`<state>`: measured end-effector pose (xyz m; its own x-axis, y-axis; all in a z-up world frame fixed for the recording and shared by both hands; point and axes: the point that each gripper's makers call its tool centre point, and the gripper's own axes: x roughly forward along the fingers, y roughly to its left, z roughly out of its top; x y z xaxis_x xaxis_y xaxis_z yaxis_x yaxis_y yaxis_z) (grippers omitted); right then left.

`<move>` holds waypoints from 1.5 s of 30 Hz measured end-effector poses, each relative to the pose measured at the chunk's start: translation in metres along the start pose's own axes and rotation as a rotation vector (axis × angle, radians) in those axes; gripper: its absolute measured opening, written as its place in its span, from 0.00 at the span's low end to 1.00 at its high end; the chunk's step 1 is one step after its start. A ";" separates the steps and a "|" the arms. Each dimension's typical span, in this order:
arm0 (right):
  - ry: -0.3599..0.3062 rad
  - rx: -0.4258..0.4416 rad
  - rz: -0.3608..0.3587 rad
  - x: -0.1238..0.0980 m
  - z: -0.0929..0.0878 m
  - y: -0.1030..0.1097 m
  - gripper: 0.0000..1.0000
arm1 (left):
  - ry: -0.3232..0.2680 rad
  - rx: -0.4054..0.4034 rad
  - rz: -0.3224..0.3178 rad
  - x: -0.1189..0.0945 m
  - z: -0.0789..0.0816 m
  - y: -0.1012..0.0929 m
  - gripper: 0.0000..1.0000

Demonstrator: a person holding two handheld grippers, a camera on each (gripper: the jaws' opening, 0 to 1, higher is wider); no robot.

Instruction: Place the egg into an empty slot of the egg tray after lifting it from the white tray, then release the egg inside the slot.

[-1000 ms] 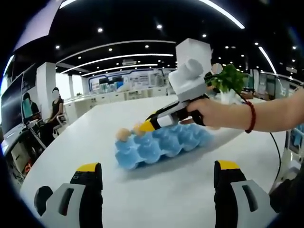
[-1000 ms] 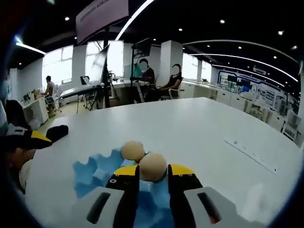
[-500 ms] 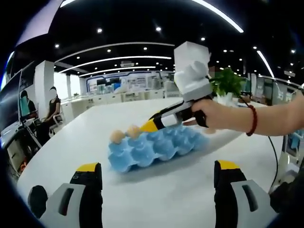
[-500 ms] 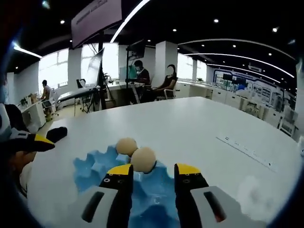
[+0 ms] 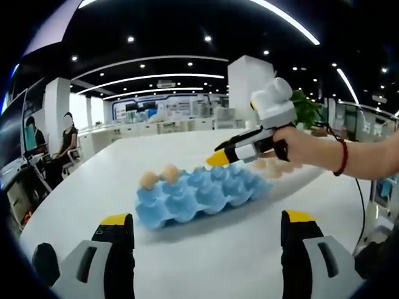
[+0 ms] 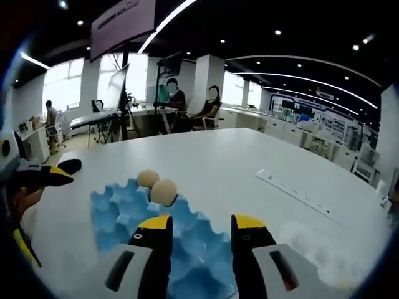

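the white worktop spreads wide under both grippers. on it, ahead of the left gripper, lies the blue egg tray, a moulded piece of rounded cups and peaks, long side across the view. in the right gripper view the same egg tray sits just beyond and below the right gripper, running away from it.

two eggs, pale tan and smooth, sit side by side in slots at the tray's far end from the right gripper: the nearer egg and the farther egg, touching or nearly so. from the left gripper they show at the tray's left end.

the right gripper is released, its yellow-tipped jaws apart with nothing between them, raised above the tray; it shows in the left gripper view too, held by a hand with a red bracelet. the left gripper also stands wide apart, holding nothing.

a white power strip lies off to the right gripper's right.
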<state>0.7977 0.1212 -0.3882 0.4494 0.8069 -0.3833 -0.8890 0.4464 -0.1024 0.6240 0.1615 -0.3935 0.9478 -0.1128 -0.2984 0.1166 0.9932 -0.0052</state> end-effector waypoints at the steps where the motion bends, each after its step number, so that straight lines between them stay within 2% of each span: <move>1: 0.004 0.002 -0.005 -0.003 -0.002 -0.002 0.39 | 0.001 0.000 -0.002 0.001 0.000 -0.001 1.00; 5: 0.005 0.005 -0.034 -0.018 -0.008 -0.011 0.39 | -0.001 0.003 -0.015 0.003 0.001 -0.004 1.00; 6: 0.006 0.012 -0.049 -0.021 -0.010 -0.020 0.39 | -0.003 0.000 -0.020 0.003 0.002 -0.005 1.00; 8: -0.009 0.017 -0.070 -0.029 -0.012 -0.027 0.39 | -0.002 0.012 -0.017 0.004 0.003 -0.005 1.00; 22: -0.004 0.002 -0.163 -0.065 -0.027 -0.061 0.39 | -0.007 0.037 0.000 0.011 0.006 -0.012 1.00; 25: -0.001 0.025 -0.188 -0.076 -0.033 -0.066 0.39 | -0.014 0.032 0.000 0.010 0.006 -0.012 1.00; 27: 0.016 0.062 -0.202 -0.080 -0.038 -0.077 0.39 | -0.012 0.030 0.002 0.010 0.005 -0.011 1.00; 32: 0.035 0.080 -0.228 -0.092 -0.051 -0.091 0.39 | 0.002 0.031 -0.003 0.011 0.001 -0.010 1.00; 36: 0.053 0.099 -0.257 -0.103 -0.061 -0.103 0.39 | -0.002 0.028 -0.005 0.015 0.001 -0.002 1.00; 40: 0.067 0.110 -0.302 -0.109 -0.067 -0.118 0.39 | 0.006 0.034 0.001 0.015 -0.001 -0.003 1.00; 45: 0.073 0.126 -0.313 -0.116 -0.073 -0.122 0.39 | 0.013 0.034 -0.011 0.014 -0.003 -0.010 1.00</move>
<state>0.8480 -0.0550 -0.3979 0.6869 0.5956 -0.4165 -0.6891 0.7159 -0.1126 0.6347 0.1500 -0.4007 0.9425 -0.1234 -0.3106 0.1376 0.9902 0.0239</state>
